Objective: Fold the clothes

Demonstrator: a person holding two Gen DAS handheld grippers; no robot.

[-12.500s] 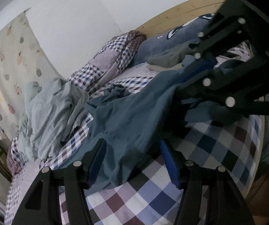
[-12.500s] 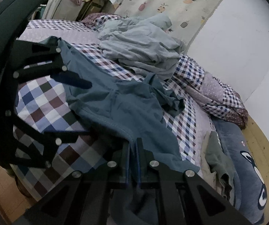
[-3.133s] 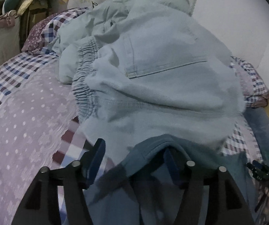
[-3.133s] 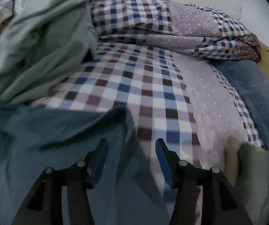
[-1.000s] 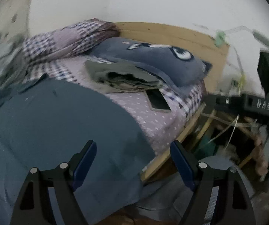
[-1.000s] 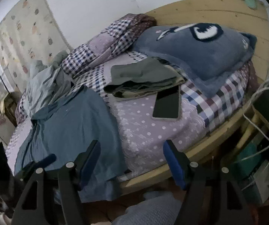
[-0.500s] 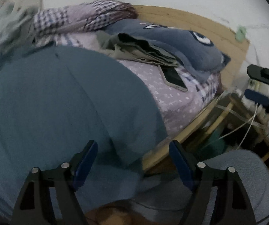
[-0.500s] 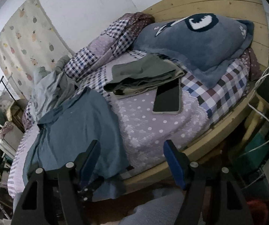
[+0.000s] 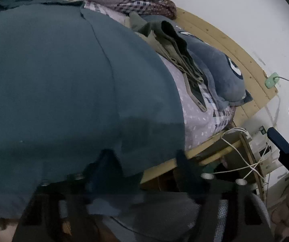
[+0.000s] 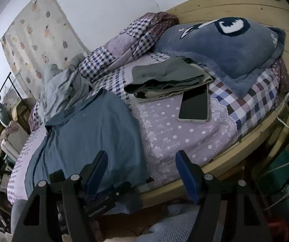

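Observation:
A teal garment (image 9: 63,84) lies spread flat on the bed, its hem hanging over the near wooden edge. My left gripper (image 9: 144,163) is open, low at that edge, and the hem's right corner lies between its fingers. In the right wrist view the same garment (image 10: 88,137) lies left of centre. My right gripper (image 10: 142,169) is open over the bed edge, just right of the garment, with nothing in it. The left gripper (image 10: 104,195) shows dark below the hem. The right gripper's blue pad (image 9: 279,143) shows at the far right of the left wrist view.
A folded olive stack (image 10: 164,80) and a phone (image 10: 194,104) lie on the dotted sheet. Behind them are a blue pillow (image 10: 225,44), a checked quilt (image 10: 124,46) and a pale blue clothes pile (image 10: 63,88). Cables (image 9: 245,161) hang past the bed frame (image 10: 235,151).
My left gripper has dropped and closed in on the teal garment's hem at the bed edge. The right gripper has shifted only slightly. Both stay open.

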